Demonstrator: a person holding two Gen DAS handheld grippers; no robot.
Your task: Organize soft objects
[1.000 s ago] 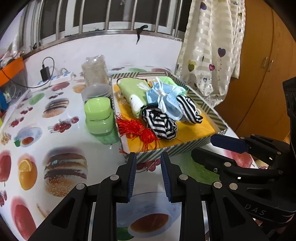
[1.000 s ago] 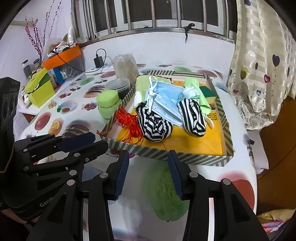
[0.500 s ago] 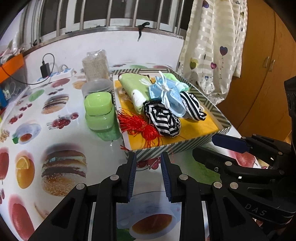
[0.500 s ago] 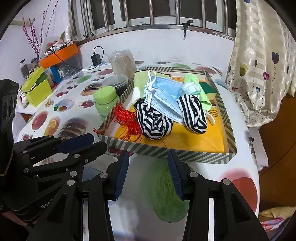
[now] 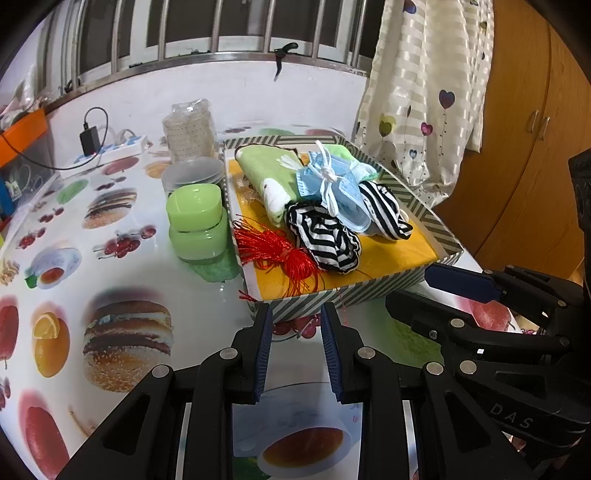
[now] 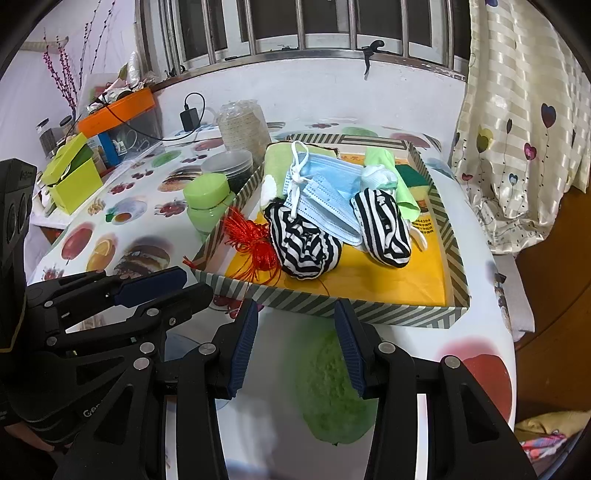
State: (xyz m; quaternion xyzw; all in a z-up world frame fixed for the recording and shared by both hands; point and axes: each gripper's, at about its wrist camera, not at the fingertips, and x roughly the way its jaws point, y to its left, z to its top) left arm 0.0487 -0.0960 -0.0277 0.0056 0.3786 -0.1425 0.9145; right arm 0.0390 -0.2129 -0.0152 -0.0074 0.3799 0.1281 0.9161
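We've got the left gripper (image 5: 296, 314) parted narrowly, the right gripper (image 6: 295, 314) wider, both empty. Just ahead of our fingertips sits the striped tray (image 6: 332, 301), untouched.

Both fisheye views look forward and downward along their own jaws, close over the counter (image 5: 155, 280). The left wrist view faces the striped tray (image 5: 354, 291) from its near left corner; the right wrist view faces its near wall squarely. Both share the tray, the window bars (image 6: 258, 26) and each other's gripper.
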